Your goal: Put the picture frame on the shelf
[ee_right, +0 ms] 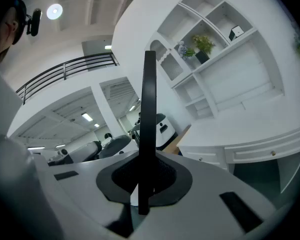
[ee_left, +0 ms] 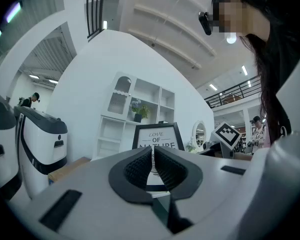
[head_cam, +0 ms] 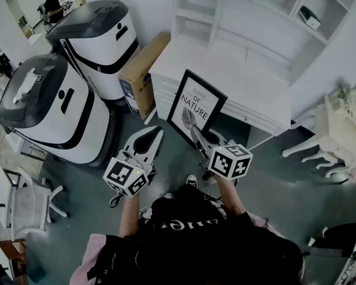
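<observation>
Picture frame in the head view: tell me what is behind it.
Behind the picture frame stands the white shelf unit; its drawer fronts show beside the frame. The part directly behind the frame is covered.

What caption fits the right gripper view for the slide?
Right gripper shut on the picture frame, seen edge-on, facing the white shelf unit.

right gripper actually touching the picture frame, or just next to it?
Touching. The right gripper view shows the right gripper with both pads pressed on the picture frame, which stands edge-on between its jaws.
</observation>
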A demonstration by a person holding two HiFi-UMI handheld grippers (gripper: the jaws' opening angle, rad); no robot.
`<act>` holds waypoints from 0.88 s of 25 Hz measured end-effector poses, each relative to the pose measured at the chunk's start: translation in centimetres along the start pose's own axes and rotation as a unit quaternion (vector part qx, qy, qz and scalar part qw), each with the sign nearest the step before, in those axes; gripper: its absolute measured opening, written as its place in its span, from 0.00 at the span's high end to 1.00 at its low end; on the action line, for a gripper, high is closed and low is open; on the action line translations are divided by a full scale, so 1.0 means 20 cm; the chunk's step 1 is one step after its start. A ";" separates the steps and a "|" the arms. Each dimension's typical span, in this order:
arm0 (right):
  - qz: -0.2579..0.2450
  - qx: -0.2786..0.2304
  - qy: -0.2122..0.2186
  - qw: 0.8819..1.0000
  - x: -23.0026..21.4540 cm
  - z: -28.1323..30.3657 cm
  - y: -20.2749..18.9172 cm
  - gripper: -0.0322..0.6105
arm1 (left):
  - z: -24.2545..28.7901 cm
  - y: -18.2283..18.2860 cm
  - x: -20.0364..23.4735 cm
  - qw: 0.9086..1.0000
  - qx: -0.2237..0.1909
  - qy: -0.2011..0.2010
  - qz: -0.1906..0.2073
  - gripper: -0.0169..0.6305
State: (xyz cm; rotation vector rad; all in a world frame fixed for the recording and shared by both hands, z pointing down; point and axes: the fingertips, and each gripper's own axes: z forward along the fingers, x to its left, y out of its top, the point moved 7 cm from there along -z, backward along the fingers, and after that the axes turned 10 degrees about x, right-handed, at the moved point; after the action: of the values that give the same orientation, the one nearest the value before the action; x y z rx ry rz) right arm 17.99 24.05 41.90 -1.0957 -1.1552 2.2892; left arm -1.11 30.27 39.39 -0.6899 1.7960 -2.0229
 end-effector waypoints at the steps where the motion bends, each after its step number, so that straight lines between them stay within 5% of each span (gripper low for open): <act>1: 0.004 -0.001 0.002 1.000 -0.02 0.01 0.01 0.85 | 0.03 0.00 0.01 1.000 0.000 -0.001 0.001 0.94; 22: 0.043 -0.006 0.021 0.999 -0.50 0.13 0.31 0.85 | 0.61 0.04 0.13 1.000 0.030 -0.007 0.007 0.93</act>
State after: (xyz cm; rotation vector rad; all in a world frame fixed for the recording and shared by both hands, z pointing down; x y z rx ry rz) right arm 22.58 12.89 42.81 -1.2132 -1.1279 2.3141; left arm 3.76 18.68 39.81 -0.6712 1.7201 -2.0479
